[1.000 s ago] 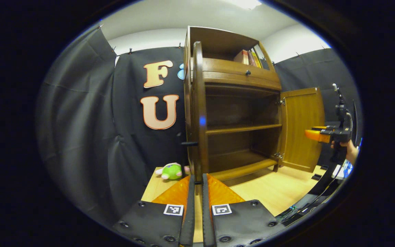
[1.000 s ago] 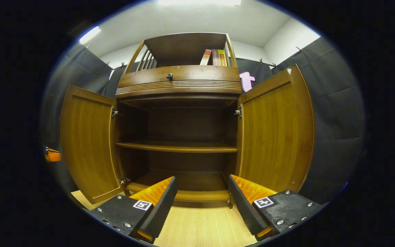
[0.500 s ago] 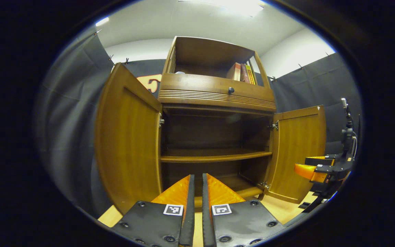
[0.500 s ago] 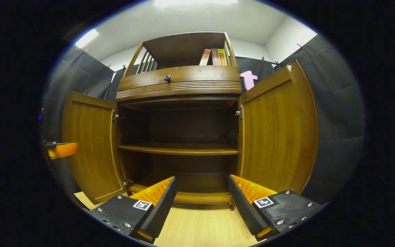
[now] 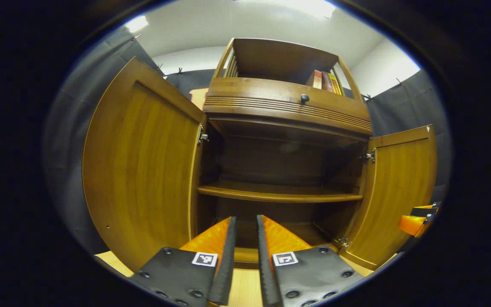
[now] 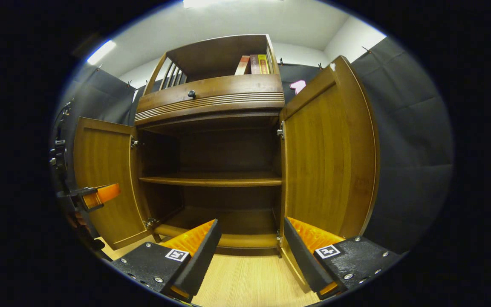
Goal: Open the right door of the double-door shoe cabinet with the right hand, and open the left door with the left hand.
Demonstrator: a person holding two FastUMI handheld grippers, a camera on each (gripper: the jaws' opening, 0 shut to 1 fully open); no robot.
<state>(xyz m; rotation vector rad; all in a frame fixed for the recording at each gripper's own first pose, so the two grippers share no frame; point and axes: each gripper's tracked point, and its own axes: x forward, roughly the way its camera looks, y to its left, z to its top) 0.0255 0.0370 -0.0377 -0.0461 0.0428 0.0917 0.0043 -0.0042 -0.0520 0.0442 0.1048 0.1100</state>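
Shoe cabinet (image 6: 211,102) stands on the pale wooden surface (image 6: 249,285) straight ahead of both tongs, with both doors swung wide; the left door (image 5: 143,170) stands out to one side and the right door (image 6: 326,153) to the other, leaving the dark interior and its middle shelf (image 6: 211,181) exposed, so by my judgement both openings look done; the left tongs (image 5: 245,230) have their two fingers nearly together with a thin gap and nothing between them; the right tongs (image 6: 249,238) are spread wide and hold nothing, and in the right gripper view the left tongs (image 6: 100,194) appear farther off beside the left door; the risk from here seems to be a careless pull-back: the right door's lower edge sits just beside one finger of the right tongs, and a sideways sweep could knock the door or strain its hinges (image 6: 280,132); pushing either door past its stop could rock the cabinet; above, a drawer with a dark knob (image 6: 191,94) and a few books (image 6: 254,64) on the top shelf sit well clear; nothing blocks the way out
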